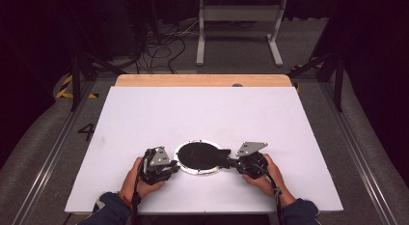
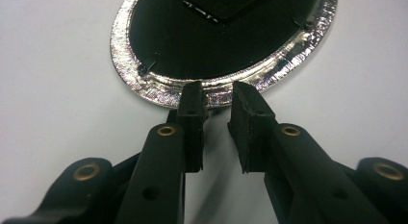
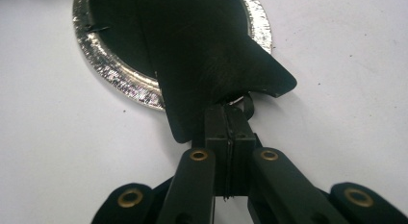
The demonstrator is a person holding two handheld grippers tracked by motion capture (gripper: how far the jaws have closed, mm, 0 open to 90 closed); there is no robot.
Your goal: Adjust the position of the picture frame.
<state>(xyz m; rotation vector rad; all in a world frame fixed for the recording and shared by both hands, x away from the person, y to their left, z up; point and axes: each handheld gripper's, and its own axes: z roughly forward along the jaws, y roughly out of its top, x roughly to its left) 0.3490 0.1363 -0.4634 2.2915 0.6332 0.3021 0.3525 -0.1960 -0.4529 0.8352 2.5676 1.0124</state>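
Note:
A round tray with a crinkled silver rim [image 1: 177, 155] lies flat on the white table, near its front edge. A black sheet [image 1: 202, 155] covers its inside, with one pointed corner reaching past the rim on the right. My right gripper [image 1: 232, 162] is shut on that corner. In the right gripper view the black sheet [image 3: 207, 56] rises from the closed jaws of the right gripper [image 3: 230, 113] over the rim [image 3: 103, 65]. My left gripper [image 1: 174, 164] is at the tray's left side. In the left gripper view the left gripper [image 2: 216, 92] is open by a narrow gap, tips at the rim [image 2: 125, 65].
The white table top [image 1: 202, 114] stretches away behind the tray, with a wooden strip [image 1: 202, 80] along its far edge. A white frame stand [image 1: 238, 27] and loose cables [image 1: 164, 46] are on the floor beyond. Metal rails run along both sides.

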